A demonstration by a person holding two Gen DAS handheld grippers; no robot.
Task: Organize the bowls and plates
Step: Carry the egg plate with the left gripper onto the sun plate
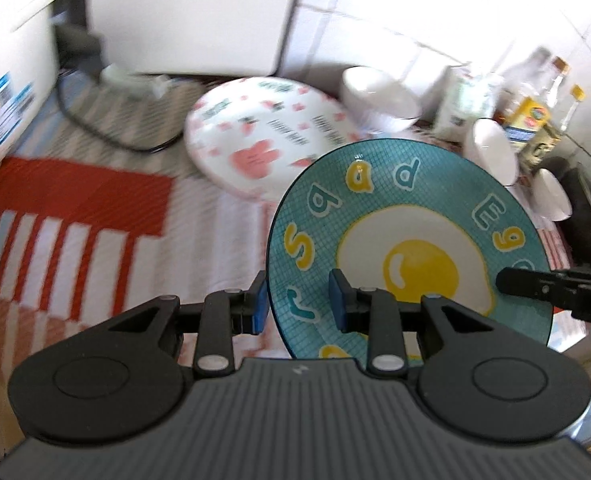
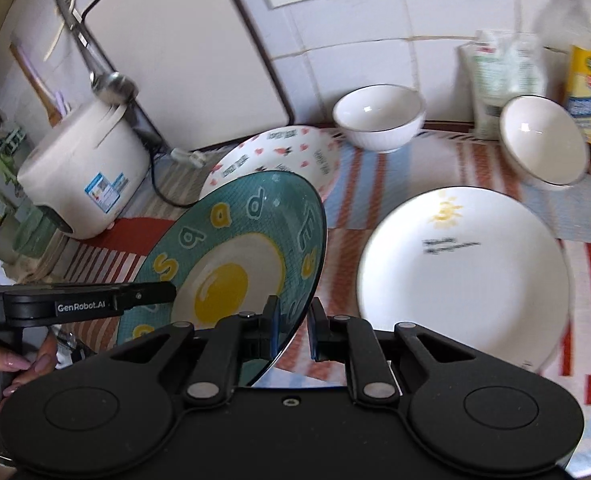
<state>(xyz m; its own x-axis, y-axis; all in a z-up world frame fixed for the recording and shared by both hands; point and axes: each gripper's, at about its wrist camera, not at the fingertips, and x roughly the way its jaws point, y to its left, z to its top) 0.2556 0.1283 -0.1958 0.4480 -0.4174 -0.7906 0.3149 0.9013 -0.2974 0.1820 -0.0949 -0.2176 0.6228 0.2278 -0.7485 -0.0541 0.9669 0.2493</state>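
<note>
A teal plate with a fried-egg picture (image 1: 411, 264) is held tilted above the striped cloth; it also shows in the right wrist view (image 2: 231, 268). My left gripper (image 1: 299, 300) straddles its left rim, jaws wider than the rim, open. My right gripper (image 2: 293, 328) straddles the opposite rim and looks shut on it. Behind lies a white plate with pink flowers (image 1: 263, 136), also in the right wrist view (image 2: 295, 152). A white plate with a sun mark (image 2: 463, 280) lies to the right. Two white bowls (image 2: 379, 116) (image 2: 543, 140) stand at the back.
A white rice cooker (image 2: 83, 172) with its black cord stands at the left. A white board (image 2: 187, 48) leans on the tiled wall. A bag (image 2: 499, 76) and bottles (image 2: 587, 52) stand at the back right. A striped cloth (image 1: 95, 216) covers the counter.
</note>
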